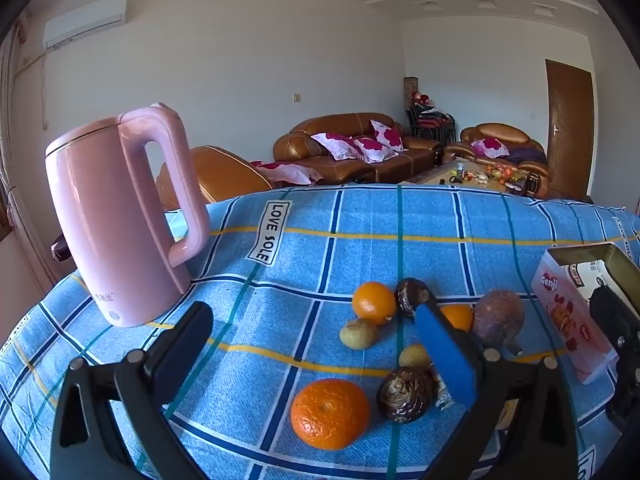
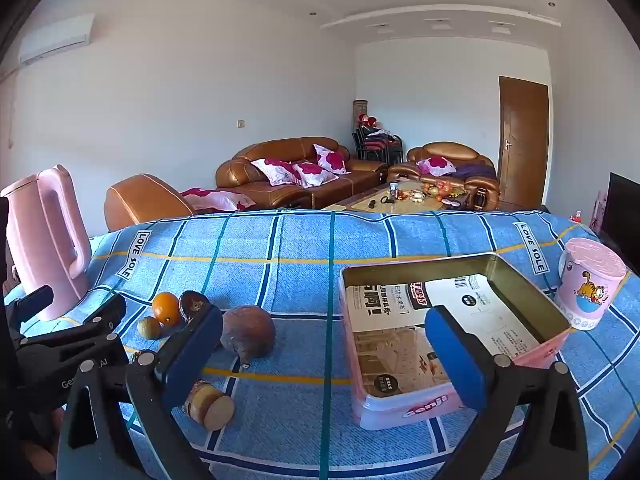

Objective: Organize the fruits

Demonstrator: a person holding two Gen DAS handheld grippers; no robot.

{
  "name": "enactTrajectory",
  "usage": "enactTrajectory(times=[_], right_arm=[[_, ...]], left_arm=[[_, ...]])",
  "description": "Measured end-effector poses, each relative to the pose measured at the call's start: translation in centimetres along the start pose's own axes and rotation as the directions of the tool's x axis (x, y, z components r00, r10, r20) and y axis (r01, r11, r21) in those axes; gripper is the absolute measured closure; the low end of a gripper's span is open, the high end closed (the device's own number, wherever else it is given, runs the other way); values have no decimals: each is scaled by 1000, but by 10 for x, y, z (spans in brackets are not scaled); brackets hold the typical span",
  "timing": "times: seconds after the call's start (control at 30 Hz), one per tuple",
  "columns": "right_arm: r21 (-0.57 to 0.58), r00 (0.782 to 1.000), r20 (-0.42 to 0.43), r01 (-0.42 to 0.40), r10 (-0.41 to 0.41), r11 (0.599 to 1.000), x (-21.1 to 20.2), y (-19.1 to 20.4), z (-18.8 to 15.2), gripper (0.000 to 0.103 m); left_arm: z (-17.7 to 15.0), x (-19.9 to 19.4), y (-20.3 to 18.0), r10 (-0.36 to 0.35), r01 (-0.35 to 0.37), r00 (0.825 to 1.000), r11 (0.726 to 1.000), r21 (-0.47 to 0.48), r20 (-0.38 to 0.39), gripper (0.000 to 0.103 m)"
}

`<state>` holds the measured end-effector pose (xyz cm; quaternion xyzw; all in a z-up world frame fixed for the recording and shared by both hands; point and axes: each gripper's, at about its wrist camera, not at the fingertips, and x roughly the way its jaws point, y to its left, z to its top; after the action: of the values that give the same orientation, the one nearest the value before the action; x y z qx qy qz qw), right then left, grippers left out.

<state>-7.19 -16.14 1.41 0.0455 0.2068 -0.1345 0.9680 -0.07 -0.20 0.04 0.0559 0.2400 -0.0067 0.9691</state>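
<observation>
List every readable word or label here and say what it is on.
"LOVE SOLE": label on the blue checked tablecloth.
"aenji", or similar: side of the pink tin box.
Small characters low on the pink kettle: too blurred to read.
Print on the paper inside the tin: too small to read.
Cartoon cat on the pink cup: no readable text.
</observation>
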Motion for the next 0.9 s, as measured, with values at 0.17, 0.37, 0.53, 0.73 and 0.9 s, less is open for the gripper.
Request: enactTrajectory(times=[0.17,0.37,0.53,0.73,0.9], right_arm=[[-1,1000,-4,2,-2,1000,1,0,-1,1],[3,1000,-10,1,-1,1000,4,-4,1,1],[-5,1000,-9,3,-3,1000,3,0,-1,1],[-1,1000,-10,-1,1,1000,3,-1,-1,1],[-11,1000,-5,-6,6,1000,2,0,-1,1]], left_arm=[[-1,-1,-8,-27,27,1000,1000,-3,-13,0],[-4,-6,-5,-40,40,999,999,-9,-11,0],[-5,-1,1,-46,46,999,999,-14,-17,0],[-6,-2,-1,-54,54,998,999,3,-11,0],[-6,-2,-1,-53,53,998,999,-3,-15,0]])
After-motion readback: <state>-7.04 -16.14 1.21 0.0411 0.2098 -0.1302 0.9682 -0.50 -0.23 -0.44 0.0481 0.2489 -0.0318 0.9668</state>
